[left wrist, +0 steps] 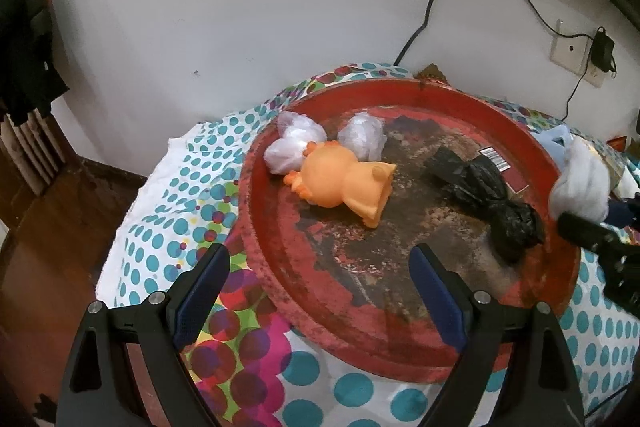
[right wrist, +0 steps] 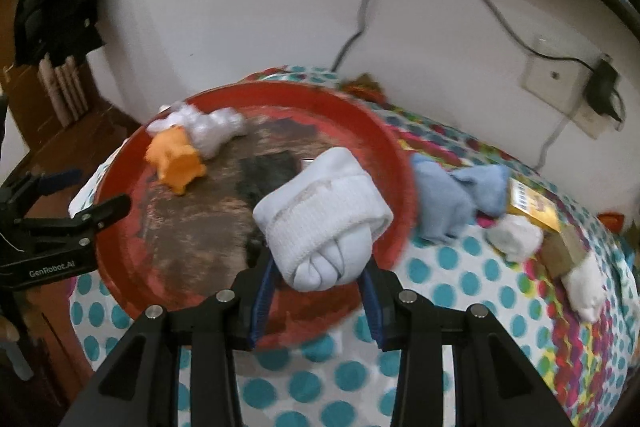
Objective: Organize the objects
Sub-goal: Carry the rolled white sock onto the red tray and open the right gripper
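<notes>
A round red tray [left wrist: 400, 355] [right wrist: 120, 291] lies on a dotted cloth. In it lie an orange rubber toy [left wrist: 340, 183] [right wrist: 176, 157], white plastic bundles [left wrist: 296, 143] [right wrist: 208, 127] and a crumpled black bag [left wrist: 492, 195] [right wrist: 268, 171]. My right gripper [right wrist: 320, 267] is shut on a rolled white sock [right wrist: 324, 215] [left wrist: 580, 183], held above the tray's right rim. My left gripper [left wrist: 320, 259] stands open over the tray's near edge, nothing between its fingers. It shows at the left edge of the right wrist view [right wrist: 60, 223].
On the cloth right of the tray lie a blue sock [right wrist: 456, 199], another white bundle [right wrist: 516, 239], a white sock [right wrist: 584, 287] and a yellow packet [right wrist: 532, 207]. A wall with cables and a socket [left wrist: 576, 55] stands behind. Wooden floor and dark clothes [left wrist: 24, 39] are on the left.
</notes>
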### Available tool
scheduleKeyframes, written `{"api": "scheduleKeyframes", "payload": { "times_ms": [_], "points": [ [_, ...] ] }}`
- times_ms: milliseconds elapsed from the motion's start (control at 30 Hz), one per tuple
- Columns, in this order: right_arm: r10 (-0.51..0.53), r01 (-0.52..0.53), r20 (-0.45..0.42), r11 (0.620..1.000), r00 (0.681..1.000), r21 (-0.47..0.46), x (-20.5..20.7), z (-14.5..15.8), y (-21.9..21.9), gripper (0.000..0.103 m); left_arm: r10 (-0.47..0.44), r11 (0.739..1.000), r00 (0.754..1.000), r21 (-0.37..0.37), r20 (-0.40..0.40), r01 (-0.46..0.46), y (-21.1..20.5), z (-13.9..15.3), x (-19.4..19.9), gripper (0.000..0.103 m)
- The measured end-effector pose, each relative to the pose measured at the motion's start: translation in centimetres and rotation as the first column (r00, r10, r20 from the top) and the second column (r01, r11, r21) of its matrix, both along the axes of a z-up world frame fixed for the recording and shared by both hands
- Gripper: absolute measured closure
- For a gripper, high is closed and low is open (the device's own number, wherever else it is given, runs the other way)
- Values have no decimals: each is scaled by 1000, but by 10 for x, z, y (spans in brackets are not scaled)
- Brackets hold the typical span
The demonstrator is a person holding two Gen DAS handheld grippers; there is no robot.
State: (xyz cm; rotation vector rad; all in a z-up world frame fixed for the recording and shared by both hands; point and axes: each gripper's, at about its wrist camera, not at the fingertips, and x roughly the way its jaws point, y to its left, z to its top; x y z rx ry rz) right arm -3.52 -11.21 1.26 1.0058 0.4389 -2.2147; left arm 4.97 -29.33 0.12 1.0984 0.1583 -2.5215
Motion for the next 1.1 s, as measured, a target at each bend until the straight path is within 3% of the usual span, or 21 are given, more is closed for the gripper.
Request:
{"api": "scheduleKeyframes", "payload": {
  "times_ms": [300,667,1100],
  "points": [
    [93,-94,62,995,994,22,10,-20,-46,63,37,999,999,11,2,-37,-11,-2,2,10],
    [118,-121,47,989,992,86,13,-35,-67,61,37,999,999,13,3,-37,-13,-5,2,9],
    [76,-76,54,997,996,-3,13,-14,-27,50,22,1000,1000,-21,10,-22,-8,-7,1,9]
  ]
}}
